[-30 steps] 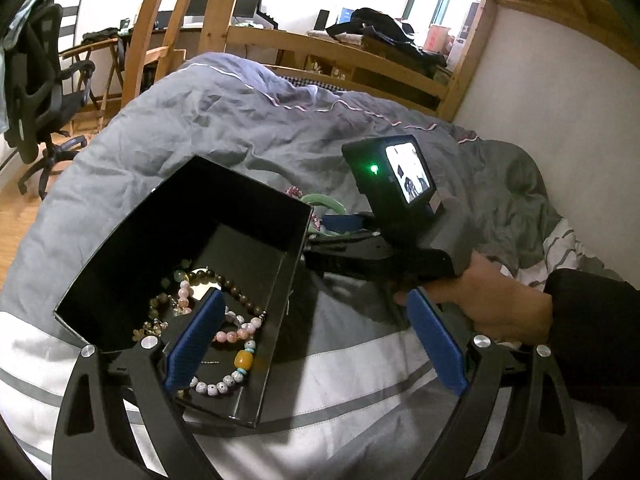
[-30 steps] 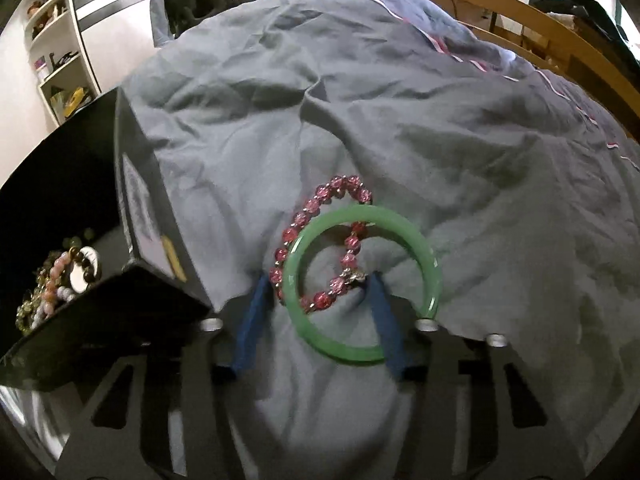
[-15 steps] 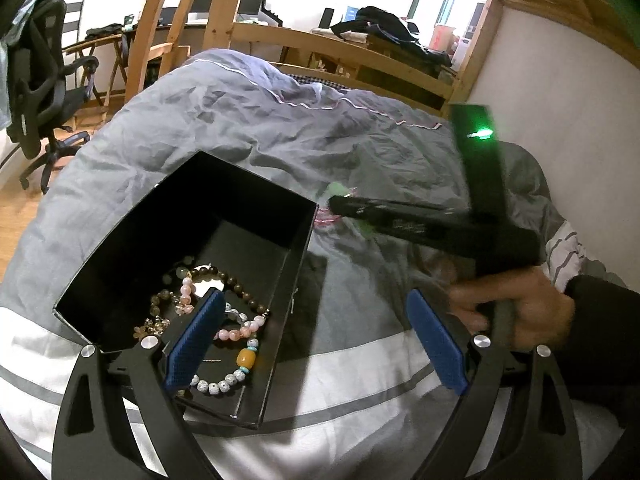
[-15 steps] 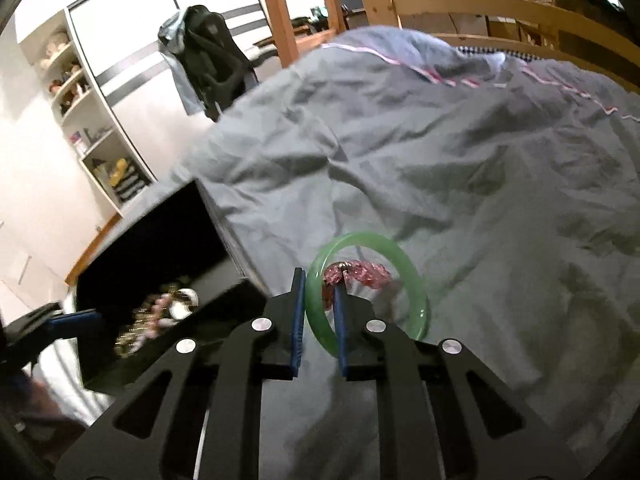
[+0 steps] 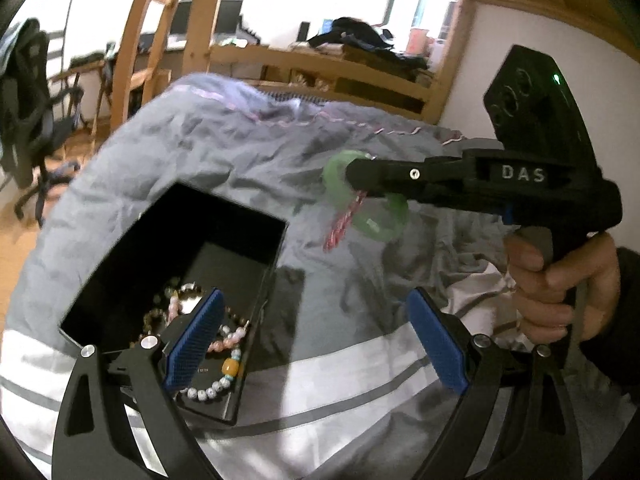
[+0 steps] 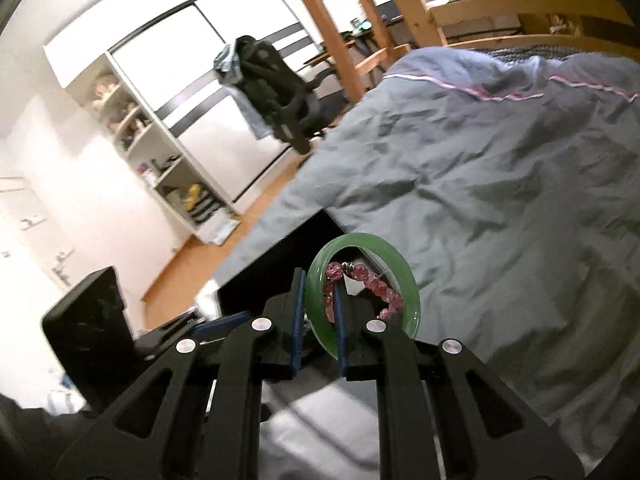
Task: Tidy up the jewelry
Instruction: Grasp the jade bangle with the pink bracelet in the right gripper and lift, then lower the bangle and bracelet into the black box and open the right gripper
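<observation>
My right gripper (image 6: pixel 319 312) is shut on a green jade bangle (image 6: pixel 404 272) and a pink bead bracelet (image 6: pixel 372 282) that hangs through it. In the left wrist view the right gripper (image 5: pixel 352 170) holds the bangle (image 5: pixel 380 226) and the dangling pink bracelet (image 5: pixel 340 226) in the air above the grey duvet, right of and above the black box (image 5: pixel 120 260). The box lies open with several bead bracelets (image 5: pixel 224 344) inside. My left gripper (image 5: pixel 316 344) is open and empty, its left finger over the box's near right corner.
The grey duvet (image 5: pixel 248 152) covers the bed, with a white striped sheet (image 5: pixel 340 412) in front. A wooden ladder and bed rail (image 5: pixel 320 64) stand behind. An office chair (image 5: pixel 24 120) and white shelves (image 6: pixel 160 152) are off to the left of the bed.
My right gripper closed on the bangle and pink bracelet, lifted them off the duvet and swung left toward the box. My left gripper stayed open beside the box.
</observation>
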`<state>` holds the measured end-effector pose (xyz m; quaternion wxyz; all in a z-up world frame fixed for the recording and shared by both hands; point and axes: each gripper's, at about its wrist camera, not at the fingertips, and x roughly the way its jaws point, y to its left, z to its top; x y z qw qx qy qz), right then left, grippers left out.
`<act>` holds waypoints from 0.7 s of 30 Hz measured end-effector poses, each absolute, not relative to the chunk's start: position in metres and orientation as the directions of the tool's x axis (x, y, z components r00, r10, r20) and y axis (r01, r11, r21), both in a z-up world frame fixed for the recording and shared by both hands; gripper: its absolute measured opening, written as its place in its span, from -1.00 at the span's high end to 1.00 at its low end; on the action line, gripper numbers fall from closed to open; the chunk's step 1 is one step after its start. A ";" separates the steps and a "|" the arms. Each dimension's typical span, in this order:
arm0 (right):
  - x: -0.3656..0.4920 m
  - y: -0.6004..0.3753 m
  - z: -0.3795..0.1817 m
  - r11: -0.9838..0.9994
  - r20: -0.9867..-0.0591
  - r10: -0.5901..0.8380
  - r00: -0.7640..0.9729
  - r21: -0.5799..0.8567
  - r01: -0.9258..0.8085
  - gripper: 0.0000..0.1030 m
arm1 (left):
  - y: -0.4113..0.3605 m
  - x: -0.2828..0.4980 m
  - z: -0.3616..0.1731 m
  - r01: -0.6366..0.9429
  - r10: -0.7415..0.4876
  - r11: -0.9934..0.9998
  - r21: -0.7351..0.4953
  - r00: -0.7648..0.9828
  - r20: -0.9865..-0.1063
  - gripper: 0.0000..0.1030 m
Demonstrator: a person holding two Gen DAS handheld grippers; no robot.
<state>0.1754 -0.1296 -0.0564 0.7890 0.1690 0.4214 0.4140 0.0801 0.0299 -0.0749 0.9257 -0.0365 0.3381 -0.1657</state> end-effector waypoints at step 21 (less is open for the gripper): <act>0.146 -0.115 -0.027 0.510 -0.491 0.849 0.195 0.668 -0.542 0.70 | 0.051 0.075 -0.054 0.294 -0.393 0.919 -0.263 0.744 -0.540 0.86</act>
